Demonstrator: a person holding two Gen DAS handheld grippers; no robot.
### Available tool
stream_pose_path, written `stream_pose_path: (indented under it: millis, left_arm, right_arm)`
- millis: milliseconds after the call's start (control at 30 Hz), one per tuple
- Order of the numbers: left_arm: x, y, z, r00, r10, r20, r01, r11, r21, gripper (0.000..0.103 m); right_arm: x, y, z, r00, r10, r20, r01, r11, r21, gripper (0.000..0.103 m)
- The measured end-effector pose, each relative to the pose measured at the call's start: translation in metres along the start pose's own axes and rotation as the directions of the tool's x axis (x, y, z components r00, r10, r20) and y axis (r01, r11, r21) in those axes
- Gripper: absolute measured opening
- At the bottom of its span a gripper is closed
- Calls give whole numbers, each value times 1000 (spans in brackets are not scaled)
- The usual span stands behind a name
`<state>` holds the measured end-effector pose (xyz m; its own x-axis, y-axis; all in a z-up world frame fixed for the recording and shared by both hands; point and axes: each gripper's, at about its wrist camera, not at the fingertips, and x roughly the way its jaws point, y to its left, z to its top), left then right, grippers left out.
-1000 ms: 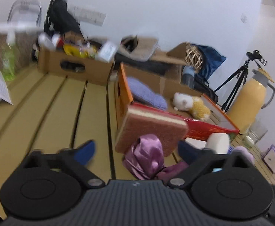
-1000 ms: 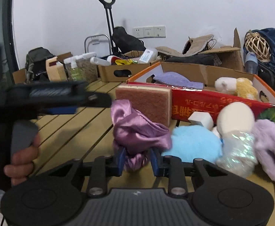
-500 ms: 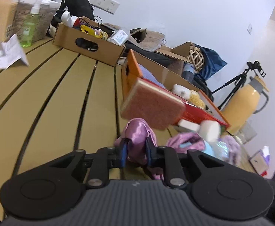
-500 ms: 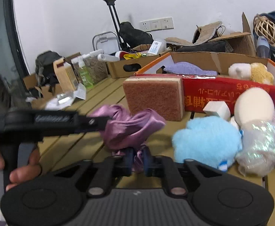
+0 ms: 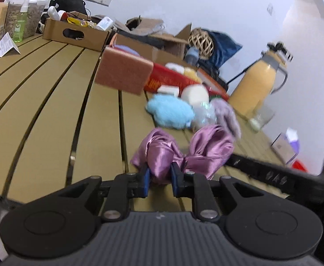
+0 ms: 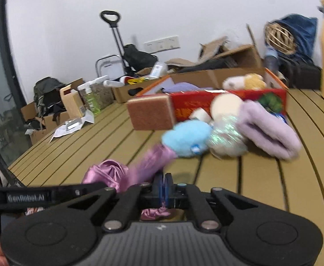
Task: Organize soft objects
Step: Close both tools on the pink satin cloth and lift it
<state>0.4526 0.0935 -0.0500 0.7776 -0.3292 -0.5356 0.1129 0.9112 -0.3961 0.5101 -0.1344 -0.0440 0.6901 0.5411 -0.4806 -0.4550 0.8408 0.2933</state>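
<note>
Both the left claw (image 5: 159,178) and right claw (image 6: 164,182) pinch the purple satin cloth (image 5: 184,153); opposing pulls risk slippage.

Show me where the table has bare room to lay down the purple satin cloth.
Bare slats run left of the sponge, between the satin cloth and the handled cardboard box. Another bare stretch lies right of the lilac fleece. It is crowded before the red box, around the blue plush.
</note>
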Motion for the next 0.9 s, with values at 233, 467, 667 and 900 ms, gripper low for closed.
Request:
stream_pose_path:
  millis: [233,467,667,900]
  left_arm:
    - [0,-10,-13,998,61,18,-61,998,9,19]
    - [0,-10,-10,999,53,7,-53,998,35,23]
    - [-17,-10,5,992,91,91,-101,988,116,57]
    - [-9,-4,17,994,58,98,-72,986,153,68]
  right_arm:
    - [-18,-11,-22,1000,10,19,-11,998,68,13]
    - [-10,-5,-24,999,-1,32,-1,998,66,20]
    - [7,-13,-28,999,-38,12,37,995,96,21]
    - [7,-16,-35,998,-26,55,21,996,91,20]
